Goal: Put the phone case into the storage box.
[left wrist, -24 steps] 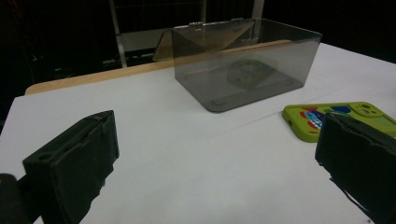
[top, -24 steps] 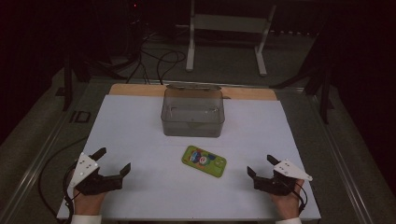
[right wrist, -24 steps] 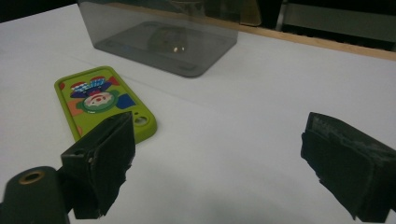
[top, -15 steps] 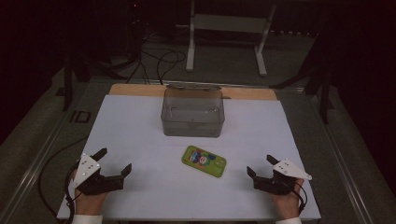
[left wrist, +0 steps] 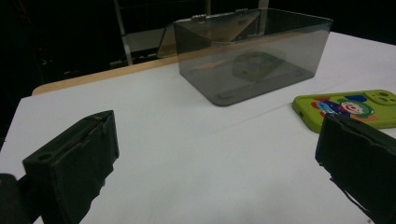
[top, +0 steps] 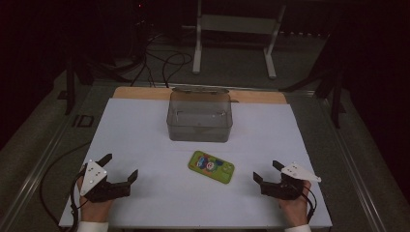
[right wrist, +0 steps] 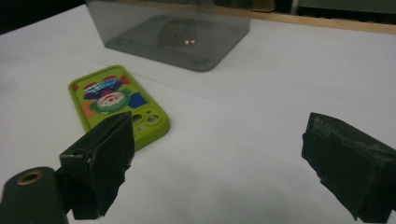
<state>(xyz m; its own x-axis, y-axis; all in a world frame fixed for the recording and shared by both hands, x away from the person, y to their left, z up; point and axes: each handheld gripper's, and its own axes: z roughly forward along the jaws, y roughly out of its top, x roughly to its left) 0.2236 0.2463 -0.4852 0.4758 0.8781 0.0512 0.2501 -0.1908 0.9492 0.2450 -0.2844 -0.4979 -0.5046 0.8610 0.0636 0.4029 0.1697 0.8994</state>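
A green phone case (top: pixel 211 166) with a cartoon print lies flat on the white table (top: pixel 145 130), in front of a clear smoky plastic box (top: pixel 199 116) with its lid tipped back. The case also lies at the right in the left gripper view (left wrist: pixel 348 108) and at the left in the right gripper view (right wrist: pixel 119 103). My left gripper (top: pixel 118 167) rests at the near left of the table, open and empty. My right gripper (top: pixel 267 172) rests at the near right, open too, with nothing between its jaws. Both are well apart from the case.
The box (left wrist: pixel 252 51) stands at the table's far middle, near a wooden strip (top: pixel 145 93) along the back edge. A white metal stand (top: pixel 232 34) and cables lie on the dark floor beyond. White tabletop stretches between the grippers.
The left gripper has shifted slightly toward me and inward. The right gripper, the case and the box have not moved.
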